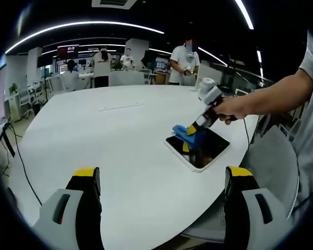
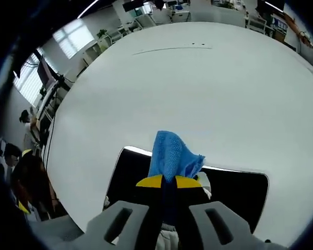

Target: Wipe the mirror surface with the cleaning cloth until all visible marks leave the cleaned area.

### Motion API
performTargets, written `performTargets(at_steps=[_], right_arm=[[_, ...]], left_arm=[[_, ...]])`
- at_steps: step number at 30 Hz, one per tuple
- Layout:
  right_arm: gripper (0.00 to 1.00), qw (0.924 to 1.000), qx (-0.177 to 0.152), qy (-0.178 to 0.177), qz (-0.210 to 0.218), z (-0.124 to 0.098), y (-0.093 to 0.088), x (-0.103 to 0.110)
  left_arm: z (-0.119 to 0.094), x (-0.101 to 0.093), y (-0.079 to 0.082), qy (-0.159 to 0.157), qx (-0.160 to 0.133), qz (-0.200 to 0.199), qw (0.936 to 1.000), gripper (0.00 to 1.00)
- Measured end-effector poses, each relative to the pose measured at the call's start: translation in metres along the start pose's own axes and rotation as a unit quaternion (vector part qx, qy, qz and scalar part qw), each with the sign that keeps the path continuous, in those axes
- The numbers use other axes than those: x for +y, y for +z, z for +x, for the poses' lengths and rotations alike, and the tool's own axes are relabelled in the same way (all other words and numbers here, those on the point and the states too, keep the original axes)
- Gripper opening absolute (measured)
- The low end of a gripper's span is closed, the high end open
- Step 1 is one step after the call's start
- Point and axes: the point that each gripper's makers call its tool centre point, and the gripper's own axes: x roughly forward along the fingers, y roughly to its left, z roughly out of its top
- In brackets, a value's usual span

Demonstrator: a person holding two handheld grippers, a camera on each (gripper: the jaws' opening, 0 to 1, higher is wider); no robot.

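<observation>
In the left gripper view a flat mirror point(image 1: 201, 150) with a white frame lies near the right edge of the round white table point(image 1: 120, 146). My right gripper point(image 1: 192, 129), held by a hand, presses a blue cleaning cloth point(image 1: 183, 132) onto the mirror's far left corner. My left gripper point(image 1: 161, 177) hangs open over the near part of the table, with nothing between its yellow-tipped fingers point(image 1: 86, 174). In the right gripper view my right gripper point(image 2: 168, 181) is shut on the blue cloth point(image 2: 172, 153), which rests on the dark mirror point(image 2: 235, 195).
A person's arm point(image 1: 271, 99) reaches in from the right. A chair point(image 1: 274, 156) stands at the table's right edge. Several people point(image 1: 185, 62) and desks fill the far room. A thin strip point(image 1: 120, 107) lies on the table's far side.
</observation>
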Motion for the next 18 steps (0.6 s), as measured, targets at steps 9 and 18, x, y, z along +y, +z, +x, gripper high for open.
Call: performTargets(at_steps=[9, 18], right_arm=[[0.01, 0.9994, 0.006, 0.031, 0.014, 0.013, 0.009, 0.025], [0.01, 0.9989, -0.006, 0.036, -0.03, 0.022, 0.015, 0.045]], left_arm=[[0.001, -0.001, -0.003, 0.003, 0.003, -0.004, 1.0, 0.99], [0.009, 0.0, 0.0, 0.001, 0.01, -0.004, 0.9999, 0.99]])
